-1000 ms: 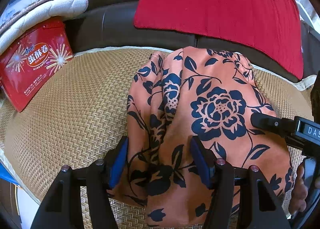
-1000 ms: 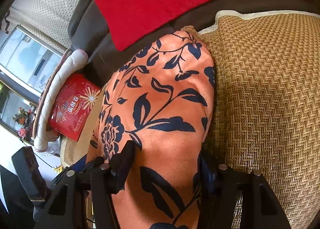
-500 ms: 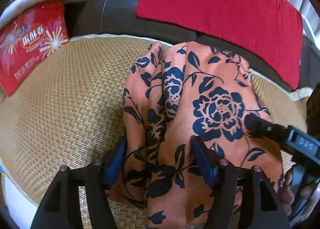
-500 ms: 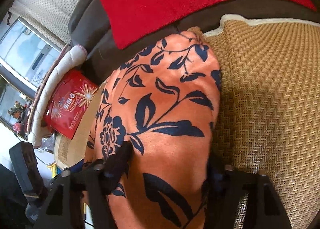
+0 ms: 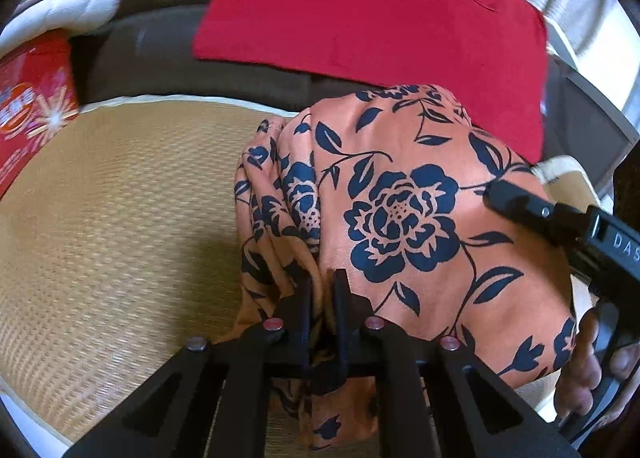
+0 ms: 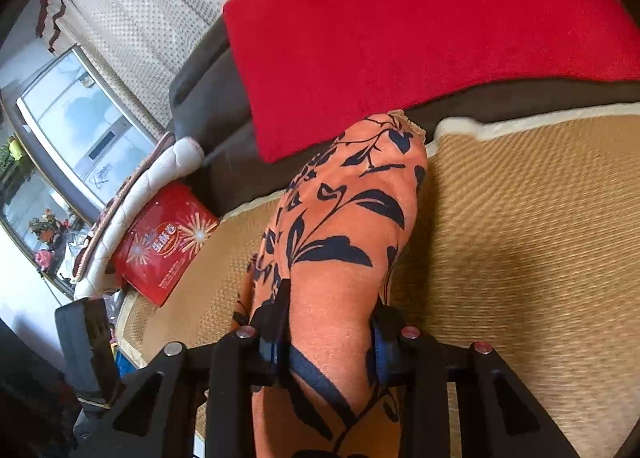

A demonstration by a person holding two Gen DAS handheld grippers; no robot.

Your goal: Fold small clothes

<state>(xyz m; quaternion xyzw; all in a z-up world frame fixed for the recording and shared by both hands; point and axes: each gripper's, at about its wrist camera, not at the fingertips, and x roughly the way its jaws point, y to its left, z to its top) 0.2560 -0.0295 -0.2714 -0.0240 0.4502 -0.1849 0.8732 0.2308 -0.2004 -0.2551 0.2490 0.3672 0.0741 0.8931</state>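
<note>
An orange garment with dark blue flowers (image 5: 400, 210) lies bunched on a woven straw mat (image 5: 120, 218). My left gripper (image 5: 322, 290) is shut on a fold of the garment at its near edge. The garment also shows in the right wrist view (image 6: 340, 242). My right gripper (image 6: 330, 322) has its jaws partly closed around a thick bunch of the cloth. One finger of the right gripper (image 5: 516, 198) rests on the garment's right side in the left wrist view.
A red cloth (image 5: 360, 6) lies over the dark sofa back (image 5: 160, 50) behind the mat. A red tin (image 5: 32, 106) and a white padded cushion (image 5: 60, 14) sit at the left. A window (image 6: 76, 118) is further left.
My left gripper has shut on the garment's fold. My right gripper's jaws have narrowed around the cloth. Both views have shifted and the garment is drawn into a narrower bunch.
</note>
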